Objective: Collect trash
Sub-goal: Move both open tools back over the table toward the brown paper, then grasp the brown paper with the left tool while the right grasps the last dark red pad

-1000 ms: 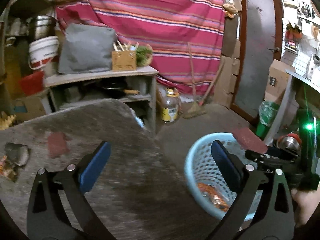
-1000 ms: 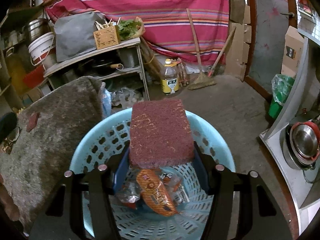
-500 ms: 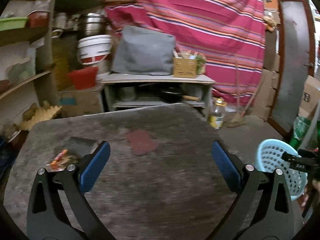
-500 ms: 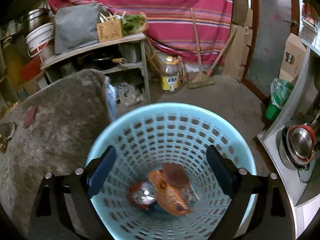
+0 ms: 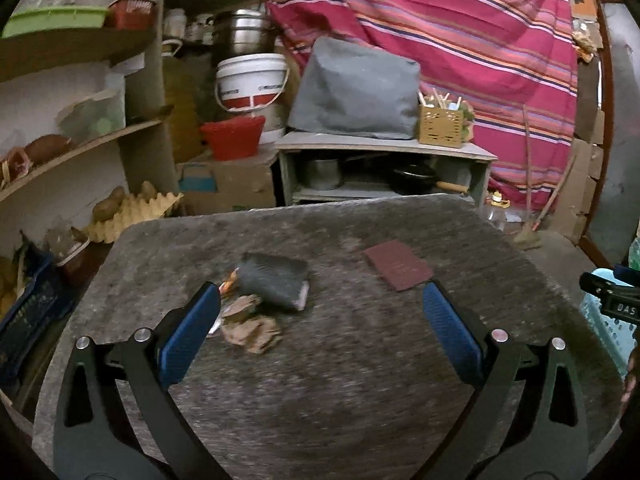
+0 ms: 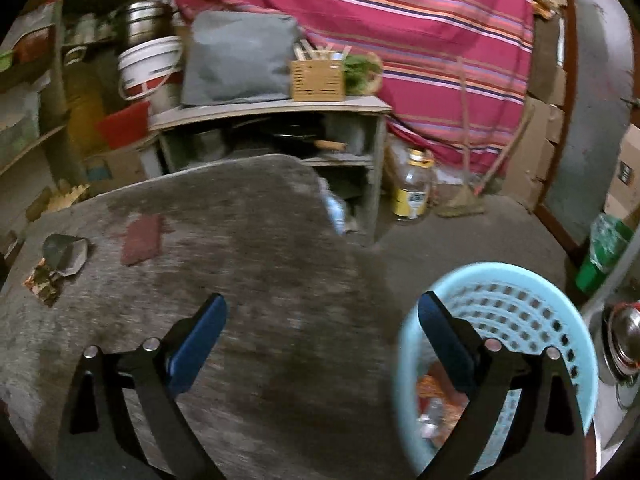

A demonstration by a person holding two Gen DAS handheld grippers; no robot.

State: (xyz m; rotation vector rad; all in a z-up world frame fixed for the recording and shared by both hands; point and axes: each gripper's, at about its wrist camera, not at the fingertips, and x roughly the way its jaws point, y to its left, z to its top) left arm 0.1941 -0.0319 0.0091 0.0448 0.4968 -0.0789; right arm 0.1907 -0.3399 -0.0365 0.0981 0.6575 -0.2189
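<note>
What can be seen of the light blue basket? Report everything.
The light blue basket is round, plastic-looking, its wall pierced with rows of small rectangular holes. It stands upright on the floor beside the grey table's edge. Orange and silvery wrappers lie at its bottom. The right hand-held gripper's finger partly hides it.

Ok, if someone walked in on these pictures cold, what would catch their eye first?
Probably the red striped cloth hung across the back wall. Next, the grey table with a dark sponge and crumpled wrappers on its left side and a maroon pad further right. Then the light blue basket on the floor by the table, with trash inside.
</note>
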